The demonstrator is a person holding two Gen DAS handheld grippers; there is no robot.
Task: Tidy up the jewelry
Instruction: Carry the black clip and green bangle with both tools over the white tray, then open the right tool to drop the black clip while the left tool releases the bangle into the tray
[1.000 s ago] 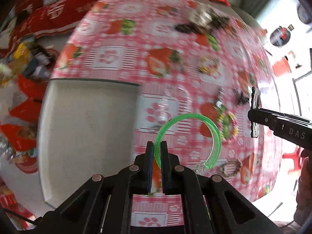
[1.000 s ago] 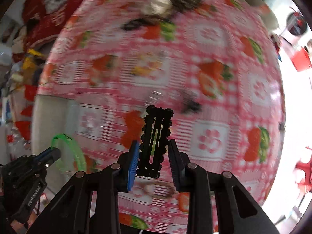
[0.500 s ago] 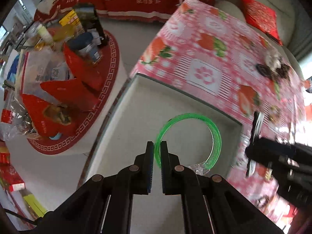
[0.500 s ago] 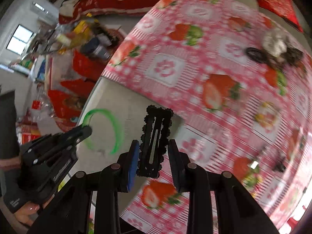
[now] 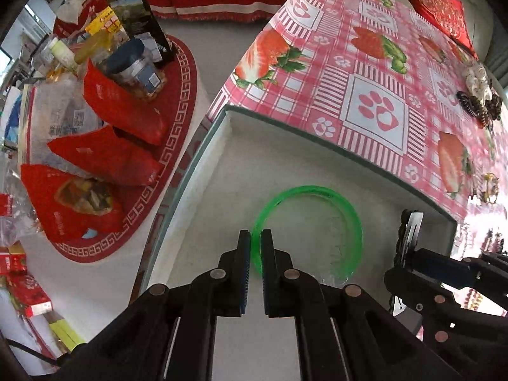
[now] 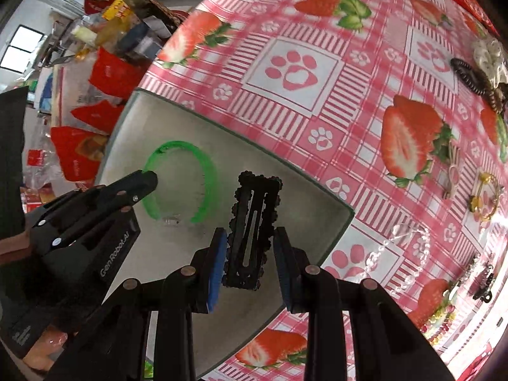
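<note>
My left gripper (image 5: 256,247) is shut on the rim of a translucent green bangle (image 5: 346,216), which hangs over the inside of a grey-white tray (image 5: 222,190). The right wrist view shows that same bangle (image 6: 208,171) and left gripper (image 6: 149,181) at the tray's left part. My right gripper (image 6: 250,254) is shut on a black scalloped hair clip (image 6: 254,222), held upright over the tray's (image 6: 177,117) right part. In the left wrist view the clip (image 5: 409,231) shows edge-on at the right.
The tray lies on a pink strawberry-and-paw tablecloth (image 6: 317,73). More jewelry is scattered on the cloth: a dark coil and white piece (image 6: 476,70), a gold ring piece (image 6: 485,203), a clear bead strand (image 6: 403,254). A low round table with red packets (image 5: 104,146) stands left.
Both grippers have travelled from over the tablecloth to above the tray and come lower, carrying the bangle and the clip. Both grips are unchanged.
</note>
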